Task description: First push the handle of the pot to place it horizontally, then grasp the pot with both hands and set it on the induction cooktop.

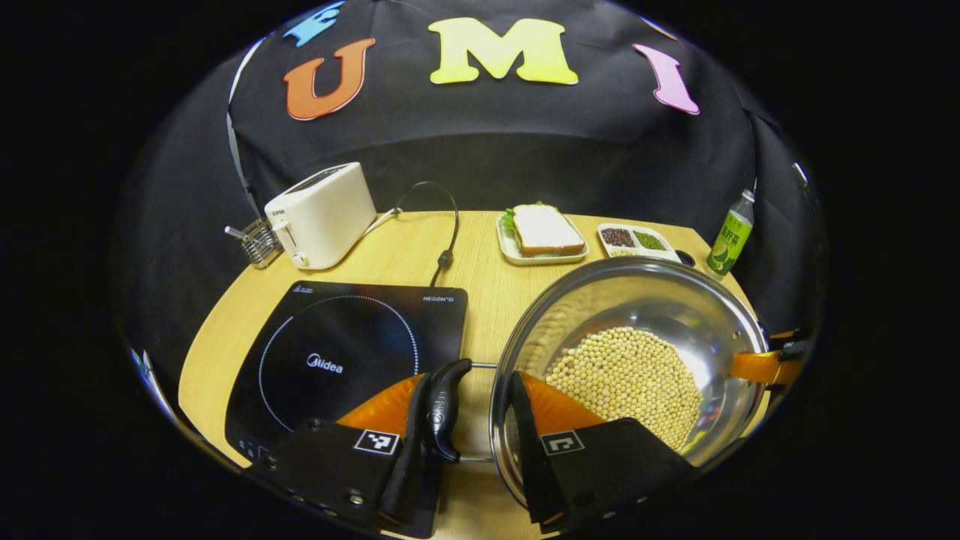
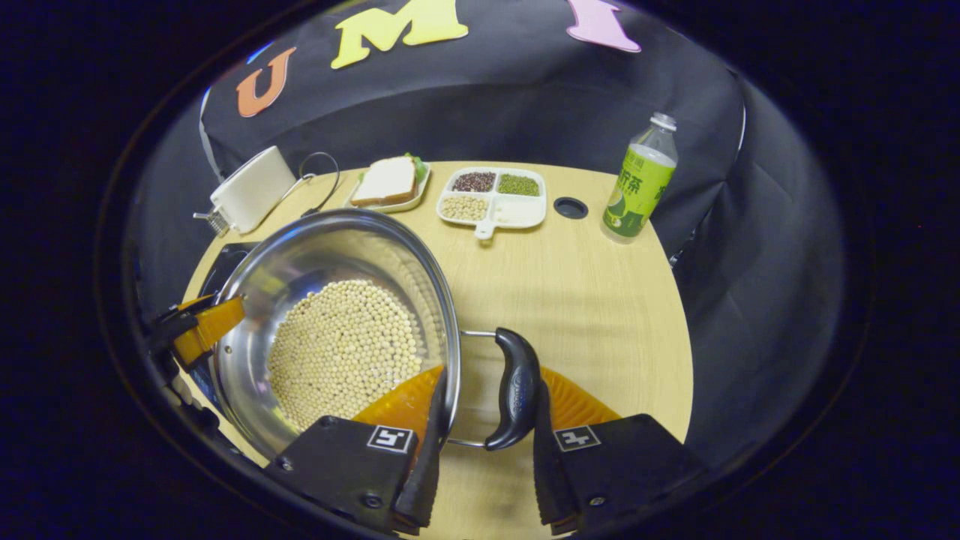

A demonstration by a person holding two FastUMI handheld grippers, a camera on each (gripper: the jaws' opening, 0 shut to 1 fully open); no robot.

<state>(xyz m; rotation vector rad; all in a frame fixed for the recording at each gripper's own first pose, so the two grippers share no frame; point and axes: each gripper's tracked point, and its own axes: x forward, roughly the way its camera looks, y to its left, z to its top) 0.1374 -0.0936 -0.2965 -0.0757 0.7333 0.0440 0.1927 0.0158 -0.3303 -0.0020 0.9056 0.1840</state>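
Two-handed grasp of a stainless-steel pot [image 1: 637, 360] holding soybeans [image 1: 626, 382], seated on the wooden bench [image 1: 420, 255] just to the right of the induction cooktop [image 1: 337, 360] and not yet on it. Left gripper [image 1: 472, 442] set over the near side handle [image 1: 444, 409], 1 finger outside the handle and 1 inside the pot wall, rim and handle bracketed between them; fingers partly spread, contact on the outer side apparent, firm pressure from both not confirmable. Right gripper [image 2: 484, 442] arranged likewise on the opposite handle [image 2: 514, 386], 1 finger inside the rim, the other just beside the handle's outer face, a narrow gap possibly remaining. Both handles lying horizontal, so the pushing step judged complete and the lift pending. Behind: a white toaster [image 1: 322, 214], a sandwich on a plate [image 1: 544, 232], a divided dish of grains [image 2: 491, 195], a green bottle [image 2: 641, 180]. Main risks: uneven closing or unequal lift rates tilting the pot and spilling beans; smooth handles slipping from loose fingers; a low carry catching the cooktop edge; off-centre placement beyond the cooktop's marked ring [image 1: 337, 364].
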